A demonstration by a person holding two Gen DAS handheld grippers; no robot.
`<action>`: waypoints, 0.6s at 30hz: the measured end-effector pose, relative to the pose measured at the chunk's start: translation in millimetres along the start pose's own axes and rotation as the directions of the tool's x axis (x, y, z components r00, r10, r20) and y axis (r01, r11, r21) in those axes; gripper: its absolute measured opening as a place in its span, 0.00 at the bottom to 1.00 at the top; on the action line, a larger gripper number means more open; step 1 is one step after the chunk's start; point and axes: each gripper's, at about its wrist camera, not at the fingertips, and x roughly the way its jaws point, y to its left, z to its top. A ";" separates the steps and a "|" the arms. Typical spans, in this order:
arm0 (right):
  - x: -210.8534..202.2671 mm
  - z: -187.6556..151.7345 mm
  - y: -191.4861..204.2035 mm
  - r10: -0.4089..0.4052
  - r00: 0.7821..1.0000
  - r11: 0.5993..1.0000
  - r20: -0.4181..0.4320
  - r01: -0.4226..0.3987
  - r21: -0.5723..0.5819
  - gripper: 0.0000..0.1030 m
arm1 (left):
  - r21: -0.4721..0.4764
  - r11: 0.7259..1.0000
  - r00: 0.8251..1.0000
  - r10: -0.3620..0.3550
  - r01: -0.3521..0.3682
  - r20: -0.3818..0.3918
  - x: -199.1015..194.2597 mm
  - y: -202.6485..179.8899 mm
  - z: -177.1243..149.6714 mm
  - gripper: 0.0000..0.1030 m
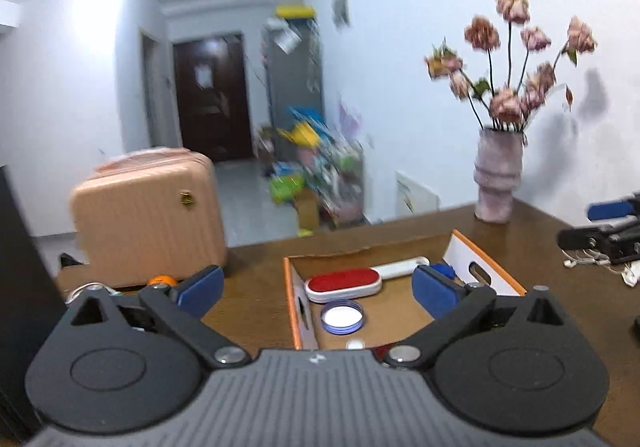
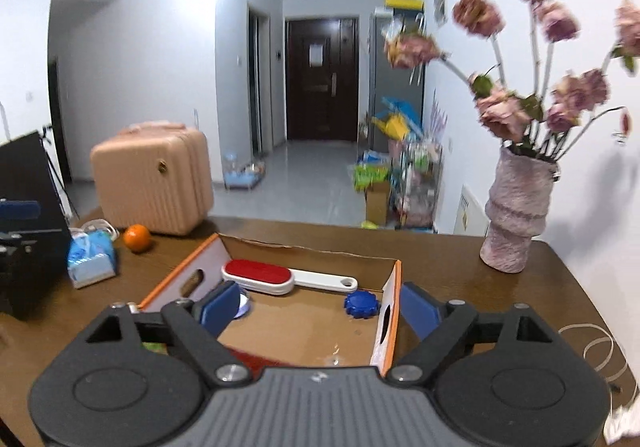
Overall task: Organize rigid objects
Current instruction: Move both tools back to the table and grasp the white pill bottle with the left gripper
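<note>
An open cardboard box (image 1: 298,303) with orange-edged white sides sits on the brown table; it also shows in the right wrist view (image 2: 394,287). Inside lie a red-and-white lint brush (image 1: 344,283) (image 2: 260,275), a blue-rimmed round lid (image 1: 342,315) and a blue gear-shaped cap (image 2: 361,304). My left gripper (image 1: 318,285) is open and empty above the box's near left part. My right gripper (image 2: 320,305) is open and empty, its fingers straddling the box's right wall.
A pink suitcase (image 2: 154,177) stands at the table's far left, with an orange (image 2: 137,237) and a blue tissue pack (image 2: 90,257) beside it. A pink vase of dried roses (image 2: 516,215) stands far right. White cables (image 1: 596,261) lie on the right of the table.
</note>
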 end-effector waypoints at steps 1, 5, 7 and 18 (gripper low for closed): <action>-11.4 -10.5 4.4 -0.005 1.000 1.000 0.024 0.004 0.006 0.87 | -0.024 1.000 1.000 0.011 -0.010 0.017 -11.9 -2.2 -9.8 1.00; -49.2 -57.1 21.6 -0.040 0.994 0.999 0.101 0.038 0.022 0.88 | -0.046 0.999 0.998 -0.003 0.006 0.061 -56.1 -14.3 -50.5 1.00; -65.2 -80.0 29.5 -0.037 0.991 0.999 0.126 0.033 0.037 0.89 | -0.050 0.999 0.997 -0.001 0.005 0.076 -76.4 -21.0 -70.8 1.00; -119.8 -220.6 69.4 0.048 0.995 0.988 0.085 -0.059 0.139 0.90 | -0.076 0.997 0.997 -0.024 0.018 -0.079 -121.8 -47.7 -190.6 1.00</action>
